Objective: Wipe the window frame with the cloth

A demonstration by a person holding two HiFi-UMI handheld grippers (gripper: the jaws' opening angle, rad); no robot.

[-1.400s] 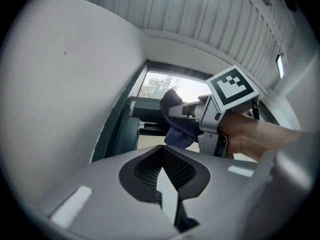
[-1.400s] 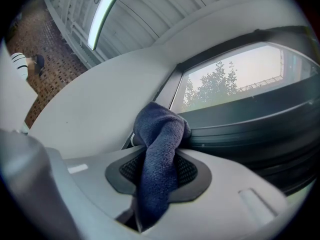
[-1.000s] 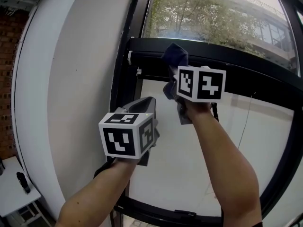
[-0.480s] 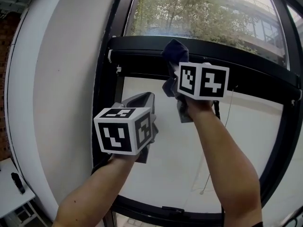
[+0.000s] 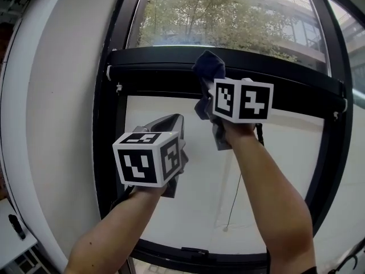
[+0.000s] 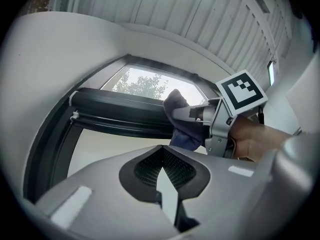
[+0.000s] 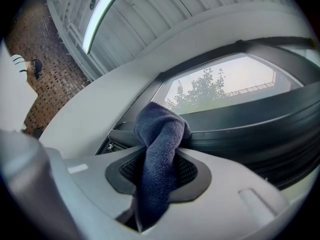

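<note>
Daylight fills the upper pane, with trees (image 5: pixel 217 10) outside, and a white wall (image 5: pixel 57 96) curves away to the left of the black window frame (image 5: pixel 105 153). The cloth (image 7: pixel 159 134) is dark blue and thick-piled, bunched into a rounded wad. Its top sits right at the frame's crossbar (image 5: pixel 154 67), about midway along it. Whether it actually presses on the bar I cannot tell. A loose tail of it hangs down below the crossbar.

The right gripper (image 7: pixel 159 159) reaches up to the crossbar. Its jaws are clamped on the cloth and kept apart only by the fabric's thickness.

The left gripper (image 6: pixel 161 154) is lower, below the crossbar and to the left of the right one. Its jaws are closed tip to tip with nothing between them, and they are clear of the frame.
</note>
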